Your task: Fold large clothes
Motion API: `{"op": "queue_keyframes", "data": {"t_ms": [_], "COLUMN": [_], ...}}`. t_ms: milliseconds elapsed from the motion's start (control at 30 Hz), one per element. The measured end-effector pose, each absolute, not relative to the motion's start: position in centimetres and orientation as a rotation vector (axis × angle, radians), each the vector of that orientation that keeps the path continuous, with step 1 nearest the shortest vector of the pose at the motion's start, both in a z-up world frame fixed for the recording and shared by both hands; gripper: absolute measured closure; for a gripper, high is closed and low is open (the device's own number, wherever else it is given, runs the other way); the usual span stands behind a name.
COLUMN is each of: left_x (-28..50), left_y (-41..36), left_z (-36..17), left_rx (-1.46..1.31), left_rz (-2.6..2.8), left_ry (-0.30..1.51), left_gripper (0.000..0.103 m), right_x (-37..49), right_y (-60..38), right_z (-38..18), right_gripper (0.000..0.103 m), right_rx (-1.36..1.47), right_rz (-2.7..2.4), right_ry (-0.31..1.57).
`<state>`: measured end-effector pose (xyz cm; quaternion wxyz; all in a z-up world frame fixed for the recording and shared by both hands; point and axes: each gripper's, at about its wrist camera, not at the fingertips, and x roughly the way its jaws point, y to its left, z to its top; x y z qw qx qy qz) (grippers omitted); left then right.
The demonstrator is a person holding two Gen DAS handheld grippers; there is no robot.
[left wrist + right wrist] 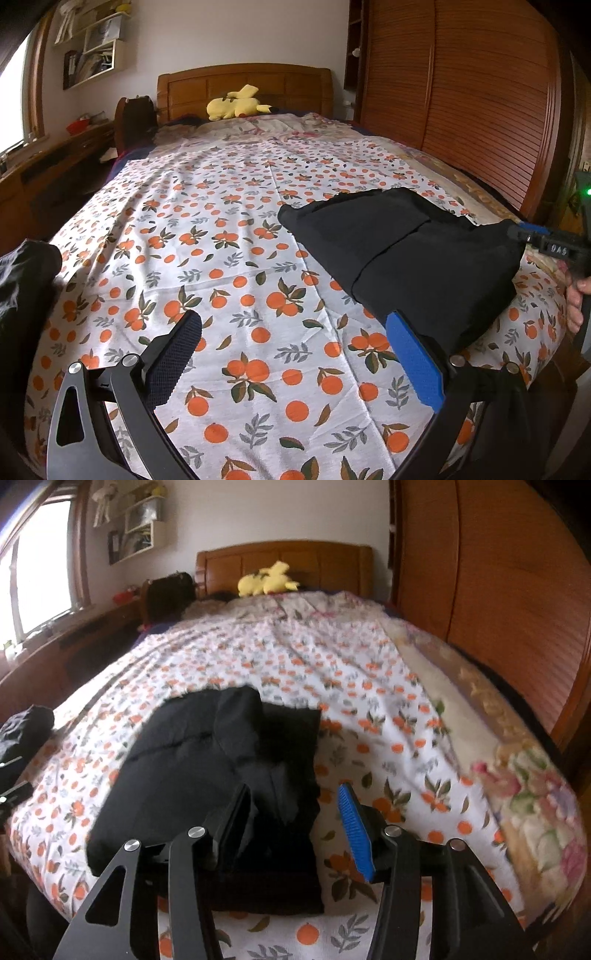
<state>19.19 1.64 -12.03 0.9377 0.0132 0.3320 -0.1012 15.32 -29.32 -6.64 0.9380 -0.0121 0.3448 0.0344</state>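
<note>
A folded black garment (406, 258) lies on the orange-patterned bedspread (236, 229) near the bed's front right corner. My left gripper (291, 319) hovers open over bare bedspread just left of it, and its blue pad (413, 362) is beside the garment's near edge. A hand (574, 306) holds my right gripper (546, 243) at the garment's far right corner. In the right wrist view the garment (207, 760) fills the foreground. The right gripper (293, 790) stands open over its near right part, with cloth showing between the fingers but not pinched.
Another dark garment (22, 288) is bunched at the bed's left edge. A yellow plush toy (236, 103) lies by the wooden headboard (243, 85). A slatted wooden wardrobe (480, 92) runs along the right side, and a desk (55, 162) along the left.
</note>
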Motion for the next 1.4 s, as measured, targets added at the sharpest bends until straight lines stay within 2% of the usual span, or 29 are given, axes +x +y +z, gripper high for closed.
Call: {"op": "queue_keyframes", "data": {"t_ms": [233,433,867,1000,1233,1300,1400], "left_x": [19.2,19.4,23.7,26.4,31.5,33.1,35.6], "left_y": [1.3,1.1,-0.7,-2.0,-3.3,-3.6,-4.1], "left_z": [-12.0,-11.9,-12.1,-12.0,-12.4,-12.8,-13.6], "left_rx": [0.028,0.036,0.060,0.076,0.097,0.106,0.122], "left_rz": [-0.213,-0.215,-0.262,-0.285,-0.290,-0.291,-0.290], "left_ry": [0.676,0.677,0.644,0.637,0.654,0.661,0.677], "left_gripper": [0.003,0.003,0.003,0.003,0.003,0.003,0.003], "right_x": [15.2,16.0,15.5,15.2,14.4,14.3,15.0], "right_y": [-26.0,-23.7,-28.0,-28.2,-28.9,-29.5,-30.6], "right_z": [-4.9,-7.4,-13.2,-13.2,-10.4,-10.0,-10.8], "right_gripper": [0.056,0.056,0.055,0.055,0.044,0.035,0.035], "right_rx": [-0.068,-0.180,-0.056,-0.043,-0.055,-0.029,0.011], "right_rz": [0.172,0.191,0.124,0.124,0.095,0.075,0.055], "right_ry": [0.663,0.729,0.859,0.853,0.789,0.769,0.783]}}
